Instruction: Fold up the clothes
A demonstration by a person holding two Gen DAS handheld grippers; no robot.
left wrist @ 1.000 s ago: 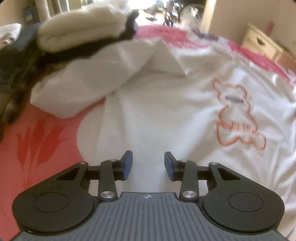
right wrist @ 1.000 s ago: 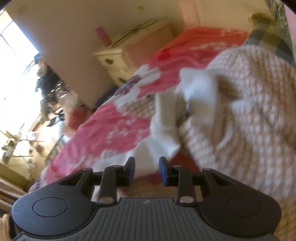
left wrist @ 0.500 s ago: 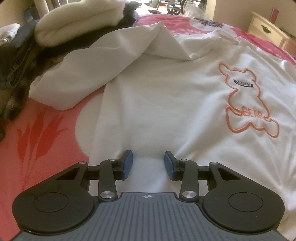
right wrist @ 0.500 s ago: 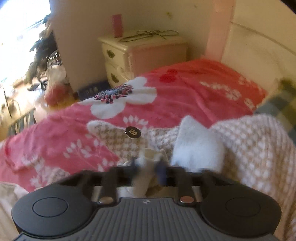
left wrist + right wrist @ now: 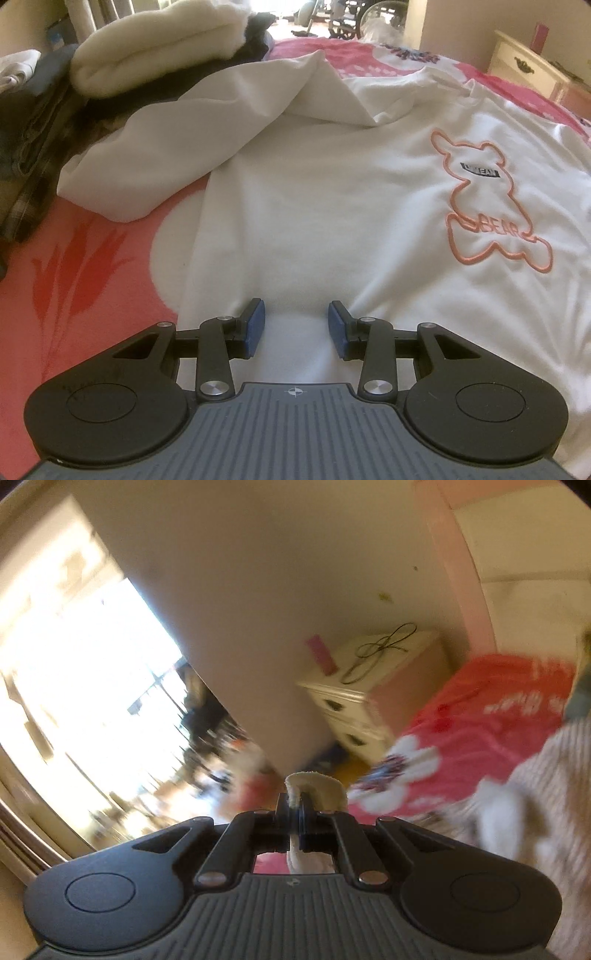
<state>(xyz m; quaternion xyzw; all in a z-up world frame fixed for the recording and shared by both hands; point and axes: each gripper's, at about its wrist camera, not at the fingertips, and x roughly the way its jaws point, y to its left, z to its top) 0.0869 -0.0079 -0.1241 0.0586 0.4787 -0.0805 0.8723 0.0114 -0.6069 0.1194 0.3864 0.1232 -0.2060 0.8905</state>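
In the left wrist view, the left gripper (image 5: 295, 325) is seen with its jaws spread apart and nothing between them; the blue pads (image 5: 255, 325) are positioned low over the lower part of a white T-shirt (image 5: 314, 206), whether touching the cloth cannot be told. The T-shirt is laid flat on a pink floral bedspread (image 5: 74, 266), its fabric extending directly ahead of and beneath the jaws. An orange bear outline print (image 5: 491, 199) is noted to the right of the jaws, further up the garment. The shirt's sleeve (image 5: 177, 147) is found lying out to the left beyond the jaws, with a raised fold of cloth near the shoulder. Further back on the left, a folded cream garment (image 5: 159, 51) is stacked on a pile of dark clothes (image 5: 37, 122). In the right wrist view, which is blurred, the right gripper (image 5: 295, 805) is seen clenched on a strip of cream-white fabric (image 5: 317, 786), which protrudes past the fingertips in a loop and hangs below the jaws. To the right, a beige knitted garment (image 5: 546, 797) is recorded on the bedspread. Further off, a cream nightstand (image 5: 373, 694) stands against the wall, with a cable (image 5: 380, 650) on top.
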